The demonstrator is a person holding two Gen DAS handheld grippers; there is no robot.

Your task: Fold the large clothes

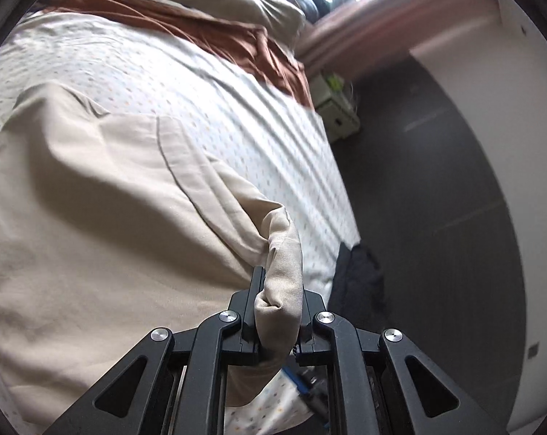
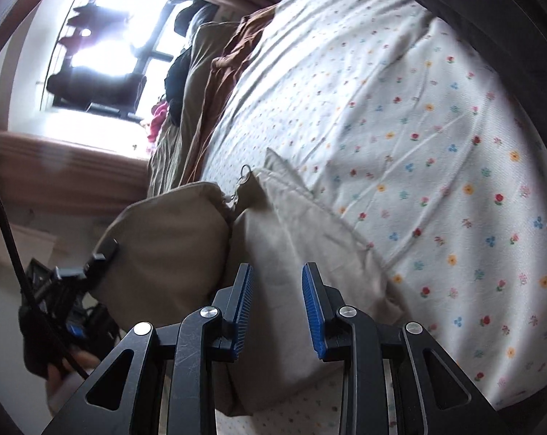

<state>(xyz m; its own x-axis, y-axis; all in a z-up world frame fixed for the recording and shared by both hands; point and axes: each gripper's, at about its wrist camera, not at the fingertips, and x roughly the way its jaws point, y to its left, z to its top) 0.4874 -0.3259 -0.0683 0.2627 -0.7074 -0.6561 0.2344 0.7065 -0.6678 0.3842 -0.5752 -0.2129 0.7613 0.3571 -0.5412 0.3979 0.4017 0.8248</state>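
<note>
Left gripper (image 1: pixel 277 311) is clamped on a bunched ribbed cuff of the large beige cotton garment (image 1: pixel 92 217); right gripper (image 2: pixel 277 308) hovers just over the same cloth, jaws parted, holding nothing. Garment lies on the white floral-print bedsheet (image 2: pixel 418 145), one side lifted and part doubled over. Looks like early-to-mid fold: sleeve still to lay in, body folds left. Brown and tan bedding (image 1: pixel 215 32) bunched at far end.
</note>
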